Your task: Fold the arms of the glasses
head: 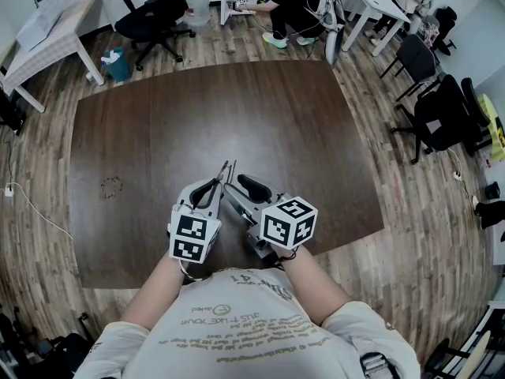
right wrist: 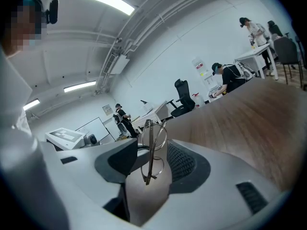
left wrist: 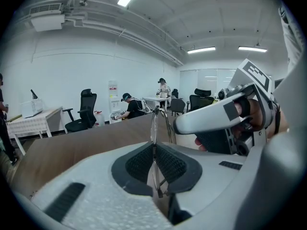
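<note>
We're looking down at a big dark table (head: 237, 117) that fills most of the floor.

Container-wise, there's only stuff well past its far left corner. A blue bin (head: 117, 63) sits on the floor beside a white desk (head: 55, 30). Something pale is in it, but it's too small for us to say what. There's also a big jug (head: 197, 5) over by the back wall, and we can't tell what's in that either.

Now the tools. Both are up over the near edge of the table, right in front of us, with their tips almost meeting.

- The left gripper (head: 213, 188) is clamped on the glasses (right wrist: 148, 155). In its own view the two black pads (left wrist: 139, 164) squeeze together with just the thin wire frame between them.
- The right gripper (head: 241, 189) is spread wide. In its own view the glasses stand upright in the gap between its jaws, and we don't see either pad pressing on them.

The glasses are a thin metal pair with round rims. They're held in the air above the table, not touching it, and they stick up out of the left gripper's grip. We're seeing them nearly edge-on, so we can't say how the arms sit.
</note>
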The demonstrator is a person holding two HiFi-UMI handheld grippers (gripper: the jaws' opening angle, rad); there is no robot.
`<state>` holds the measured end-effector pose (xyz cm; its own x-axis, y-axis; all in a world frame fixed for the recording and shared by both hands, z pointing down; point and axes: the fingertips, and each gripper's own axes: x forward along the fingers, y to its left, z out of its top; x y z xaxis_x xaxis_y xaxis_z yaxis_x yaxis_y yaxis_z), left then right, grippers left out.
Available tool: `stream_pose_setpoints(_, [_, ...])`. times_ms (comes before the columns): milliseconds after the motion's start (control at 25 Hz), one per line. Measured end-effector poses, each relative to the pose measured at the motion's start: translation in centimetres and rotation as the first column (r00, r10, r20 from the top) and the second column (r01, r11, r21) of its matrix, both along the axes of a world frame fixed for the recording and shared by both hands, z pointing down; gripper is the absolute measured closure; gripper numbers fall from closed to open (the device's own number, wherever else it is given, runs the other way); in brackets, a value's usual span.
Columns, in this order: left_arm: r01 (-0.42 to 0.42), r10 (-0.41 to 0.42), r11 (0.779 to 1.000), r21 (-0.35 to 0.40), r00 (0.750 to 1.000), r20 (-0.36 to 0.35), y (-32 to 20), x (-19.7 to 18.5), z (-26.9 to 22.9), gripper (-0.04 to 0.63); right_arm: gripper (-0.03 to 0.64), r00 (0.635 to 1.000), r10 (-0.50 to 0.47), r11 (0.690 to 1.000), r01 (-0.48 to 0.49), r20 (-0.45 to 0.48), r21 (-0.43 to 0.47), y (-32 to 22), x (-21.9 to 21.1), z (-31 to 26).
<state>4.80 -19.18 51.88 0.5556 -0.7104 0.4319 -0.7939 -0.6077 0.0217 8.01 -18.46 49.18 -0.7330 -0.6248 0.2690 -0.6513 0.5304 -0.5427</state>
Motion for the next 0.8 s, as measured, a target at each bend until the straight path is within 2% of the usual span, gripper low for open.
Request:
stream_pose_setpoints(160, [0.033,-0.033,0.999,-0.003,0.999,0.02,-0.7,-1.0,0.3,0.563,0.434,0.997,0.069,0.998,-0.069,0.029,0.003,-0.2,1.4,-0.1])
stream_pose_setpoints(200, [0.042,-0.042,0.999,-0.001,0.999,0.029,-1.0,-1.2,0.3,0.563,0.447,0.996,0.085,0.996,-0.085,0.029,0.005,-0.2,1.8,-0.2])
stream_pose_setpoints(320, [0.057,-0.058,0.998,0.011,0.996,0.07,-1.8,-1.6,0.5,0.563,0.549,0.991,0.13,0.991,-0.13,0.01,0.018,-0.2,3.2,-0.2])
stream_pose_setpoints(520, [0.058,-0.06,0.998,0.014,0.99,0.13,-3.2,-2.0,1.8,0.563,0.589,0.987,0.163,0.986,-0.162,-0.015,0.027,-0.1,4.1,0.0])
stream_pose_setpoints(640, [0.048,-0.057,0.998,0.049,0.976,0.209,-4.2,-2.0,2.6,0.563,0.598,0.984,0.176,0.984,-0.175,-0.021,0.034,0.1,4.6,0.0])
stream_pose_setpoints(800, [-0.004,-0.032,0.994,0.108,0.944,0.328,-5.5,-1.0,3.5,0.563,0.601,0.98,0.197,0.98,-0.196,-0.032,0.03,0.6,5.8,0.3])
